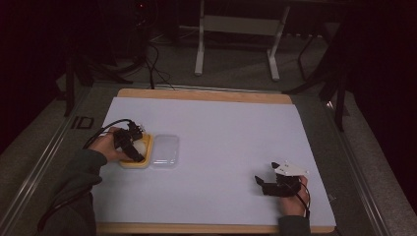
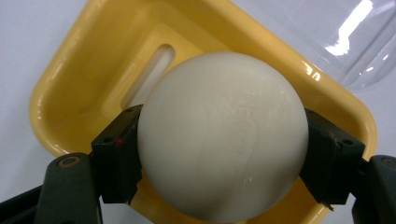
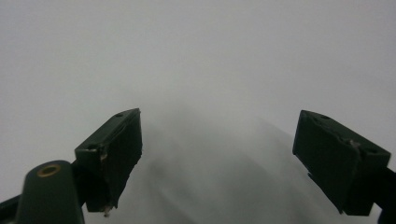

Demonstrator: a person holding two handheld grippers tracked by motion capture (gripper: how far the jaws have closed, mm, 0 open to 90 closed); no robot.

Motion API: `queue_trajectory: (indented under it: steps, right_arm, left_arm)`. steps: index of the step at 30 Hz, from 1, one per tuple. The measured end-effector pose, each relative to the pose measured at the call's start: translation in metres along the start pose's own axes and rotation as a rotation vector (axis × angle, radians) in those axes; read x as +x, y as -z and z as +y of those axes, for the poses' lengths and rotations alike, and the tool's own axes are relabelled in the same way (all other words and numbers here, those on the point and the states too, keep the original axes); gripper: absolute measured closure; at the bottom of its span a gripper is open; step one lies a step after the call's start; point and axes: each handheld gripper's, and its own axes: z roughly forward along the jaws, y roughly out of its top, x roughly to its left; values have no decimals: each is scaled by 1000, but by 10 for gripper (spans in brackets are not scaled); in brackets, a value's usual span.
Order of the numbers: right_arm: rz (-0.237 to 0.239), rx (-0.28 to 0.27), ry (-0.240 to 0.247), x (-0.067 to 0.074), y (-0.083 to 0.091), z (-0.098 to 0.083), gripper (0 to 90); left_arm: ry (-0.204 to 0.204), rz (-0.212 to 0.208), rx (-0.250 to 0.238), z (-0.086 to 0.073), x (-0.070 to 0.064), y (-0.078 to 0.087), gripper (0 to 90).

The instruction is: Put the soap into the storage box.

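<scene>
My left gripper (image 2: pixel 223 154) has both pads on the white ball (image 2: pixel 223 135), gripping it just over the yellow tray (image 2: pixel 88 60). Clear lid (image 2: pixel 345 37) lies beyond, touching tray's far side. R gripper (image 3: pixel 217 154) open, nothing btwn jaws, over white tabletop (image 3: pixel 196 56).

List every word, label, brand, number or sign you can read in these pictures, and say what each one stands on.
"ID": floor mark left of the table.
Raised lettering on the white soap: too faint to read.
Nothing else carries text.
</scene>
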Motion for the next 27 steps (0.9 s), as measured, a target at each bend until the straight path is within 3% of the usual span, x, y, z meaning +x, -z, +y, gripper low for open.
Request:
queue_trajectory:
  steps: [3, 11, 14, 23, 27]
  right_arm:
    - [0, 0, 0, 0, 0, 0, 155]
    - [1, 2, 2, 0, 0, 0, 155]
    - [0, 4, 3, 0, 0, 0, 155]
    - [1, 6, 5, 0, 0, 0, 156]
    - [1, 7, 6, 0, -1, 0, 155]
  left_arm:
    - [7, -5, 13, 0, 0, -4, 178]
    - [15, -2, -10, 0, 1, -4, 126]
    - [17, 11, -50, -2, 2, 2, 97]
    - [9, 24, -108, -7, -1, 17, 96]
    - [-15, 35, -108, -7, -5, 23, 149]
